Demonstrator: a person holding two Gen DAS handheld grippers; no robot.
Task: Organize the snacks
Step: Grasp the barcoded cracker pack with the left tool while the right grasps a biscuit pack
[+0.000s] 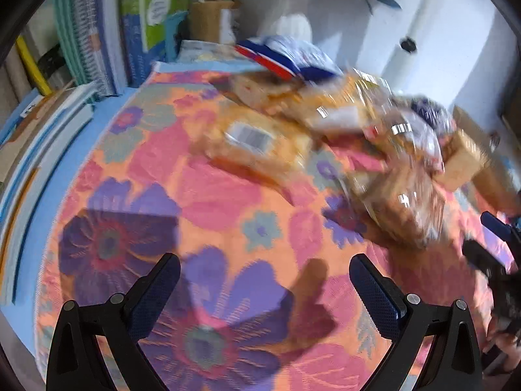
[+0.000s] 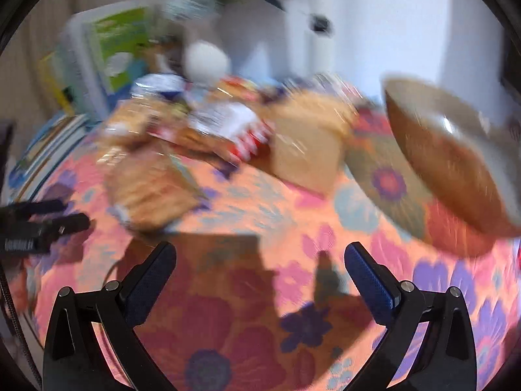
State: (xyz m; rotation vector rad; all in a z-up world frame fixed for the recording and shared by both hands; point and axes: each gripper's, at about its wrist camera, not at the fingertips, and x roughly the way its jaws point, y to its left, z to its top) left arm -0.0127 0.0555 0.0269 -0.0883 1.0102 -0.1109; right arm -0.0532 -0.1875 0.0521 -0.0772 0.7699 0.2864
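Note:
Several clear-wrapped snack packs lie in a pile on the floral tablecloth (image 1: 211,202). In the left wrist view a pack with a barcode label (image 1: 257,143) lies nearest the middle, a brown biscuit pack (image 1: 403,202) to its right and a blue-red-white bag (image 1: 289,57) at the back. My left gripper (image 1: 264,270) is open and empty above bare cloth, short of the pile. In the right wrist view a biscuit pack (image 2: 149,182), a red-white pack (image 2: 228,127) and a tan pack (image 2: 309,143) show. A brown bowl (image 2: 449,159) stands at the right. My right gripper (image 2: 260,259) is open and empty.
Books and folders (image 1: 88,45) stand at the table's left edge, with a green box (image 1: 156,3) behind. A cardboard box (image 1: 465,159) sits at the pile's right. The other gripper shows at the right edge of the left wrist view (image 1: 495,254) and at the left edge of the right wrist view (image 2: 45,221). Both views are blurred.

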